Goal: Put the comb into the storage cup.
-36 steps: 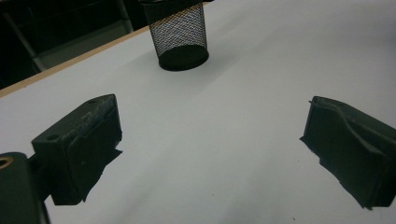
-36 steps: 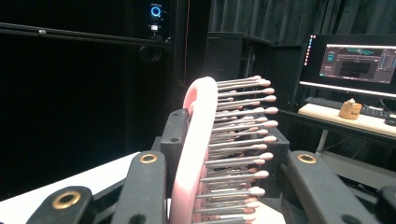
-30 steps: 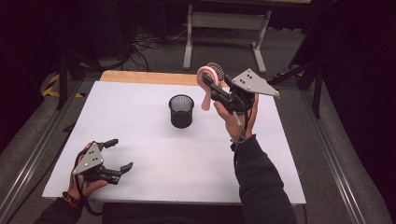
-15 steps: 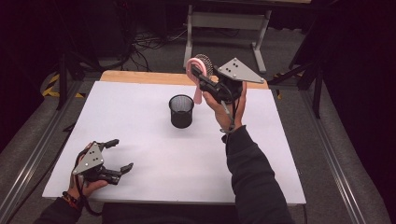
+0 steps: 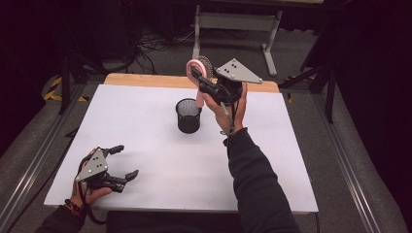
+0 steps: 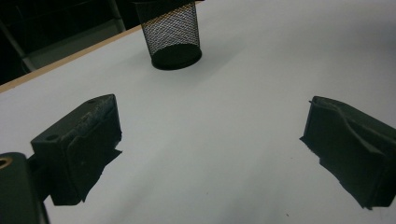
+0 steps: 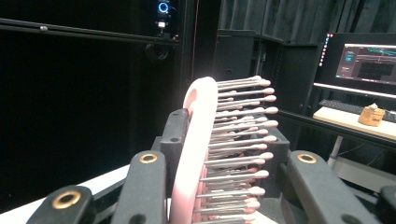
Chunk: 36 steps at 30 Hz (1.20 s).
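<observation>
A pink hairbrush (image 5: 192,65) with pale-tipped bristles is held upright in the air, and my right gripper (image 5: 200,80) is shut on its head. Its handle hangs down just behind and right of the rim of a black mesh cup (image 5: 188,115), which stands on the white table top (image 5: 145,141). In the right gripper view the brush (image 7: 194,135) sits clamped between the jaws of the right gripper (image 7: 224,158), bristles to the right. My left gripper (image 5: 127,161) rests open at the table's front left, holding nothing. The left gripper (image 6: 210,149) faces the cup (image 6: 173,35).
A wooden strip (image 5: 145,80) borders the table's far edge. Behind it stand a metal frame (image 5: 233,22) and cables on the floor. Metal rails (image 5: 340,145) run along both sides. A lit monitor (image 7: 369,58) is seen in the right gripper view.
My right hand has carried the brush to the left, nearer the mesh cup. The left gripper has stayed put.
</observation>
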Each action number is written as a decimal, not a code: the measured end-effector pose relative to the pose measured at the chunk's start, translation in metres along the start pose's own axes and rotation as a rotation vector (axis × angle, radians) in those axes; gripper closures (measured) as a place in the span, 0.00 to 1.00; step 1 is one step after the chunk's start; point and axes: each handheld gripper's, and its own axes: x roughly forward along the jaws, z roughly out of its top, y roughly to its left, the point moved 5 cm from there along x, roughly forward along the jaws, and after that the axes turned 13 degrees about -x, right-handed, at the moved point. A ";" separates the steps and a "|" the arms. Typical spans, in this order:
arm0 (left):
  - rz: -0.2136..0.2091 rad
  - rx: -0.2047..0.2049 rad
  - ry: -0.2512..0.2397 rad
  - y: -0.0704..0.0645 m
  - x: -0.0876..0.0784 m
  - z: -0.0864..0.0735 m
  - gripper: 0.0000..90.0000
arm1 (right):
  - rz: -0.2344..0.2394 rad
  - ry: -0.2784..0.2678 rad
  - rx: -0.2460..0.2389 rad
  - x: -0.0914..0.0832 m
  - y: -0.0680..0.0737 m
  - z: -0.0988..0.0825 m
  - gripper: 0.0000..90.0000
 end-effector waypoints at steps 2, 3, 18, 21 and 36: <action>0.000 0.003 0.003 0.000 0.000 0.000 0.06 | 0.000 0.004 -0.003 0.002 0.000 -0.001 0.70; 0.000 0.001 0.002 0.000 0.000 0.000 0.06 | 0.003 0.004 0.001 0.003 0.001 -0.002 0.70; 0.000 -0.004 0.000 0.002 0.000 0.000 0.05 | 0.031 0.017 0.036 0.022 0.010 -0.015 0.70; 0.000 -0.007 -0.001 0.002 -0.001 0.000 0.05 | 0.035 0.023 0.052 0.025 0.012 -0.020 0.70; 0.007 -0.008 -0.008 0.004 -0.002 0.000 0.05 | 0.058 0.063 0.072 0.038 0.020 -0.040 0.70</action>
